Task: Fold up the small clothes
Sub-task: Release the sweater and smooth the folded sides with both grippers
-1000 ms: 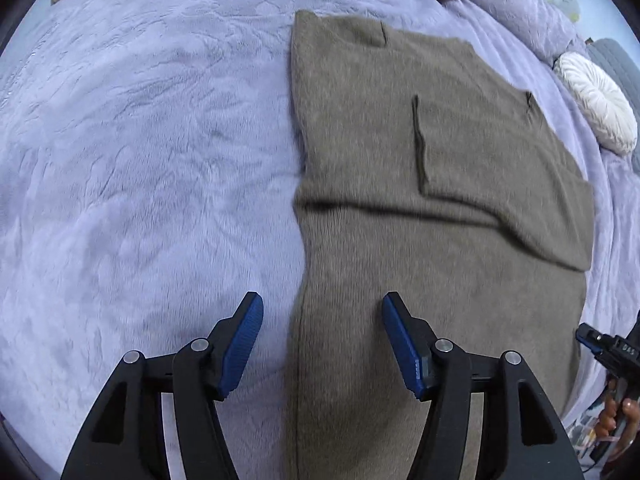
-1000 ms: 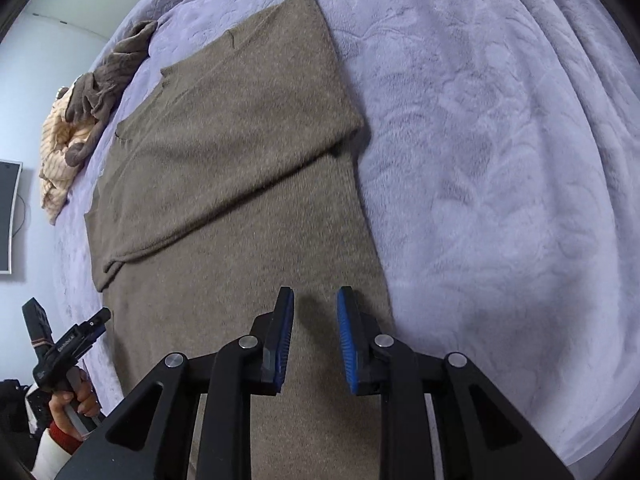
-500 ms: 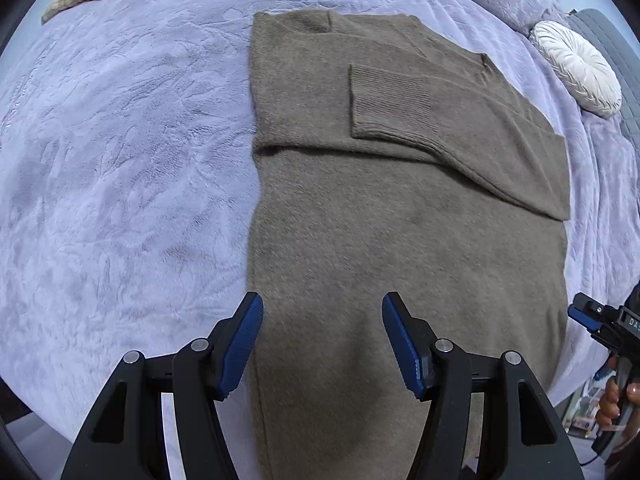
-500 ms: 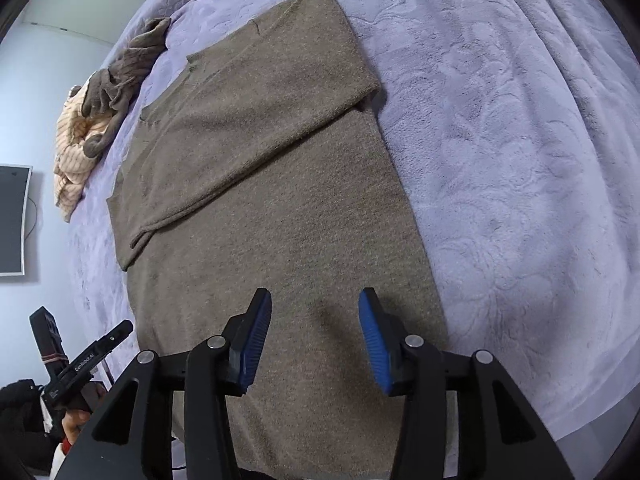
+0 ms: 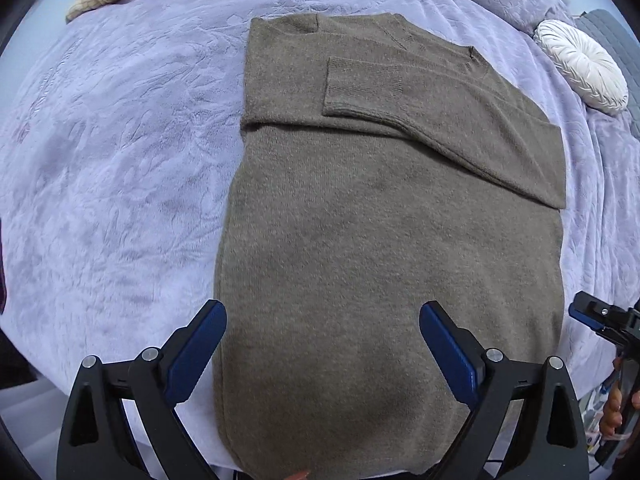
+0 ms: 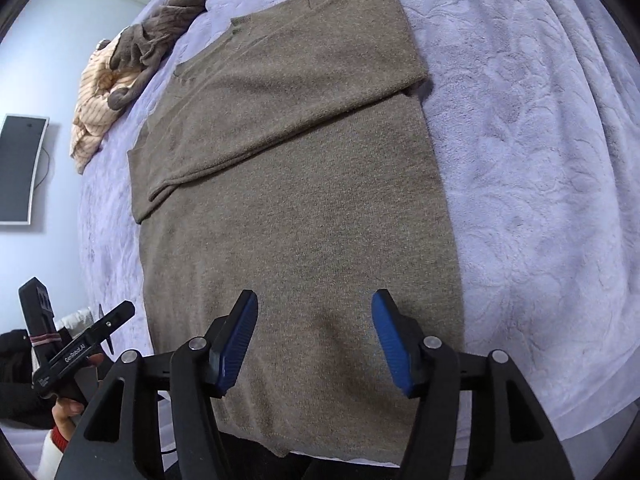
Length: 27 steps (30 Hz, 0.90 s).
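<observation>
One brown knit sweater (image 5: 384, 248) lies flat on the lavender bed (image 5: 112, 184), its hem at the near edge and its collar at the far end. Both sleeves are already laid across the chest: the ribbed cuff (image 5: 364, 84) of the upper sleeve rests near the middle of the far half, so the garment reads as a long rectangle. By that look, the sleeve folds are done and the step in hand is the lengthwise fold, bringing the hem up toward the collar.

That next move seems to call for each pair of tongs to drop onto a near hem corner, pinch through both layers of knit, then lift and carry the hem far together so the edge stays straight and the sleeves are not dragged out of place.

The left tongs (image 5: 320, 344) hover spread wide over the near left part of the sweater, one pad outside its left edge and the other over the cloth, holding nothing. The right tongs (image 6: 314, 338) are also spread and empty, hovering over the near right part, both pads above the knit.

Farther out, a heap of other clothes (image 6: 120, 80) sits at the far left of the bed, and a white round cushion (image 5: 580, 64) at the far right.
</observation>
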Tool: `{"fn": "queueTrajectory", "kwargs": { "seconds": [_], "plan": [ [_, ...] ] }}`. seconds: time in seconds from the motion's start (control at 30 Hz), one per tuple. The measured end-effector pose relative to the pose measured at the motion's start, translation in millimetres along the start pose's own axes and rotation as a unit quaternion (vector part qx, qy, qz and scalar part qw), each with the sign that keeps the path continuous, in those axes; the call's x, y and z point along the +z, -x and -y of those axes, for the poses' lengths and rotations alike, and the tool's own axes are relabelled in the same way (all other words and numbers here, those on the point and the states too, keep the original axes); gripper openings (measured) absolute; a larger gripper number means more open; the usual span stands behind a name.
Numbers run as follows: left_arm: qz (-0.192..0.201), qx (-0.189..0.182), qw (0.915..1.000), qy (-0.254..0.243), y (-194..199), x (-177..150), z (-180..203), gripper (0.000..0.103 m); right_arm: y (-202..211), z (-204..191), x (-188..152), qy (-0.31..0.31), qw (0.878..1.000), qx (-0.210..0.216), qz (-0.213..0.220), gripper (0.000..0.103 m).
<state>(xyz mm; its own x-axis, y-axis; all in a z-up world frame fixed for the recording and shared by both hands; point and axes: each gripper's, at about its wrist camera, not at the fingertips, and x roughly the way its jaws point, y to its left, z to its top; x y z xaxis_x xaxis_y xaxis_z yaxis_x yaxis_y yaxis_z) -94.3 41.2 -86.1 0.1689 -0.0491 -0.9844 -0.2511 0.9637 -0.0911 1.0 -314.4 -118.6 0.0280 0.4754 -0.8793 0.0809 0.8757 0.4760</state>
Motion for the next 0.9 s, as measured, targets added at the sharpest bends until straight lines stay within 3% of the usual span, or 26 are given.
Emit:
{"fn": "queueTrajectory", "kwargs": {
  "seconds": [0.07, 0.27, 0.57, 0.7, 0.9],
  "plan": [
    [-0.002, 0.005, 0.9999, 0.009, 1.6, -7.9, 5.0, 0.098, 3.6, 2.5, 0.8, 0.011, 1.0, 0.003, 0.0, 0.079],
    [-0.003, 0.017, 0.9995, 0.028, 5.6, -27.4, 19.5, 0.102, 10.7, 14.0, 0.8, 0.036, 0.999, 0.012, -0.009, 0.087],
    [-0.011, 0.033, 0.9988, 0.035, 16.8, -48.7, 23.7, 0.102, 9.1, 15.0, -16.0, 0.077, 0.996, 0.024, -0.033, 0.088],
    [-0.019, 0.036, 0.9986, 0.035, 17.2, -55.6, 15.0, 0.102, 12.6, 8.2, -24.2, 0.089, 0.995, 0.023, -0.023, 0.088],
    [-0.027, -0.007, 0.9989, 0.037, 14.6, -71.5, -1.9, 0.102, 18.6, 1.8, -39.0, 0.092, 0.996, 0.012, 0.002, 0.088]
  ]
}}
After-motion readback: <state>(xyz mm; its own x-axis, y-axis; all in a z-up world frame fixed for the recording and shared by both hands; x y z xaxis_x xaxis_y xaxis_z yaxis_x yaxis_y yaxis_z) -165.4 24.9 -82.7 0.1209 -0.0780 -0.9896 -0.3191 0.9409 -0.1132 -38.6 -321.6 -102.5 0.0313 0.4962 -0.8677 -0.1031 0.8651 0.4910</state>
